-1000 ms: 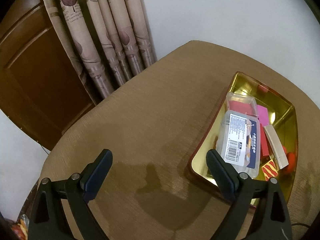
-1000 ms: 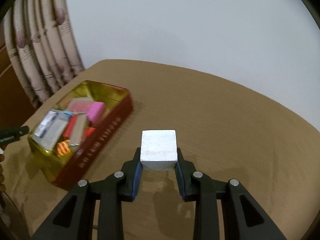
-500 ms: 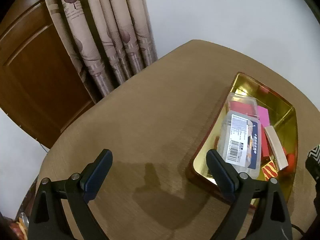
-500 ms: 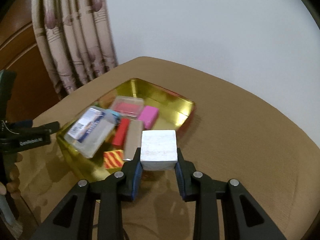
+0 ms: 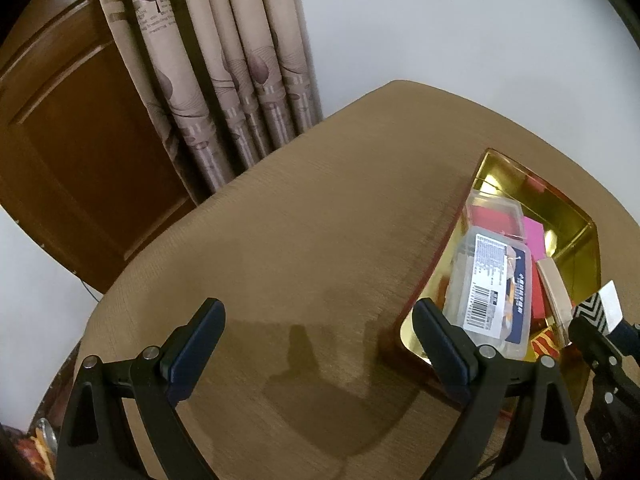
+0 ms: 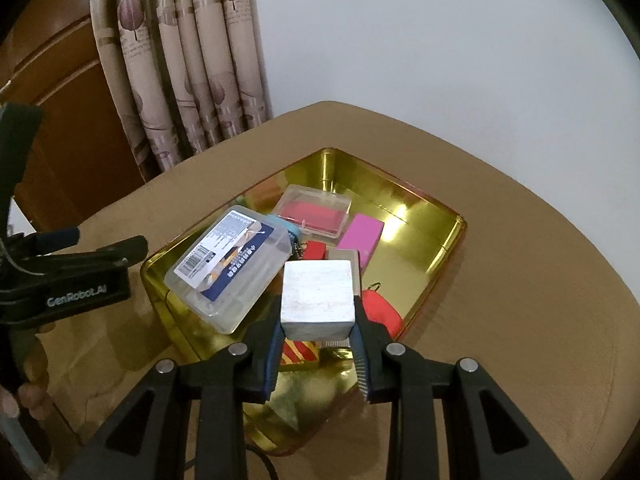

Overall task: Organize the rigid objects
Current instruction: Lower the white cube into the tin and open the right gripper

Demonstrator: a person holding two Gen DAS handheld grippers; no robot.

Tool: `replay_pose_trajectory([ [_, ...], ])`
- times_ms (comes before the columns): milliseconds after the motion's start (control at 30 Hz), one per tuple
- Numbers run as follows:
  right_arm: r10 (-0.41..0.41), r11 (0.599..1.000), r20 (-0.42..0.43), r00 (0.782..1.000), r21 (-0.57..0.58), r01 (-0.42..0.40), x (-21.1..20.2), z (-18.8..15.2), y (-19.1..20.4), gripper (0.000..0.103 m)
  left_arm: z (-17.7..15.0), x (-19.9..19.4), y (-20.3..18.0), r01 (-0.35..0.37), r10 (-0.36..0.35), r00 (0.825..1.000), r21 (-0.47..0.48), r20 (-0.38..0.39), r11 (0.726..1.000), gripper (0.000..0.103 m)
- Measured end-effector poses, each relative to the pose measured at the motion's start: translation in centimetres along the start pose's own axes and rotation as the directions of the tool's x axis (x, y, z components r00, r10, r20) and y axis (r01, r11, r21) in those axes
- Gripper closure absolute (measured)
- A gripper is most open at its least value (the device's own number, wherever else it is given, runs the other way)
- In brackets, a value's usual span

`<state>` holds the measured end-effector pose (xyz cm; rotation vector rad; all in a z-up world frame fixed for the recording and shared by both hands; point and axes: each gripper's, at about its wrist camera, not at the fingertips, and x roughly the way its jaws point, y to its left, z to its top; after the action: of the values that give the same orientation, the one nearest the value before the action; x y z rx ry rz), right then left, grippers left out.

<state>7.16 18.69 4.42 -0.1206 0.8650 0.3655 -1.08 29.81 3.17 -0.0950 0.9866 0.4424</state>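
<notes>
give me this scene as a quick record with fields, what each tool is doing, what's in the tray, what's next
right tool: shut on the white block, held over the near part of the gold tray
left tool: open, nothing between its fingers, over the tan table beside the tray
tray contents: large clear labelled box, small clear box with red inside, pink block, red pieces, a red and yellow striped piece
table outside the tray: no loose items seen
likely next: lower the white block into the tray and release it
</notes>
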Motion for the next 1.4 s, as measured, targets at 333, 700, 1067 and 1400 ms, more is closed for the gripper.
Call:
replay_pose_trajectory([
  [333, -0.010, 1.000, -0.034, 0.999, 0.005, 0.010, 1.6, 0.9, 0.4, 0.073, 0.3, -0.1, -0.3, -0.019, 0.019, 1.000, -0.007, 0.012, 1.000, 0.010],
  [700, -0.037, 0.999, -0.058, 0.998, 0.013, 0.038, 3.1, 1.0, 0.0, 0.073, 0.4, 0.3, -0.2, -0.016, 0.015, 1.000, -0.035, -0.019, 0.999, 0.010],
  [1067, -0.057, 0.998, -0.063, 0.996, -0.017, 0.056, 3.6, 1.2, 0.6, 0.073, 0.4, 0.3, -0.4, -0.016, 0.015, 1.000, -0.042, -0.023, 0.999, 0.010],
  [1400, -0.067, 0.998, -0.057, 0.996, -0.023, 0.066, 3.9, 1.4, 0.6, 0.073, 0.3, 0.5, -0.5, -0.022, 0.021, 0.999, -0.043, -0.028, 0.999, 0.010],
])
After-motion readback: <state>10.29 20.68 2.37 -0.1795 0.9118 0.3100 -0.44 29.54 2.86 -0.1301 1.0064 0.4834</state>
